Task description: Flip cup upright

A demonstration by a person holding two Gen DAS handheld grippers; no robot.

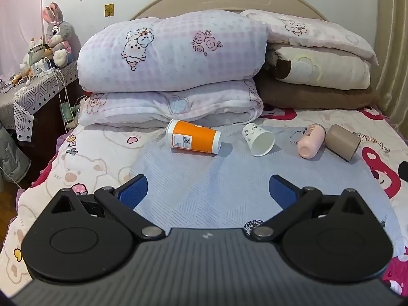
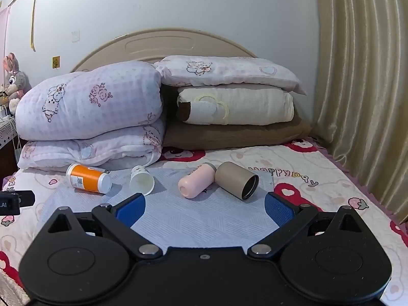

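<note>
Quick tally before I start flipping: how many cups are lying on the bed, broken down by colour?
Orange cup: 1
White paper cup: 1
Pink cup: 1
Tan cup: 1
Total: 4, all lying on their sides. Neither the left gripper nor the right gripper holds one.

Four cups on their sides in a row across the bed: orange cup (image 1: 193,139), white paper cup (image 1: 258,139), pink cup (image 1: 310,140), tan cup (image 1: 343,141). Pink and tan touching.
</note>
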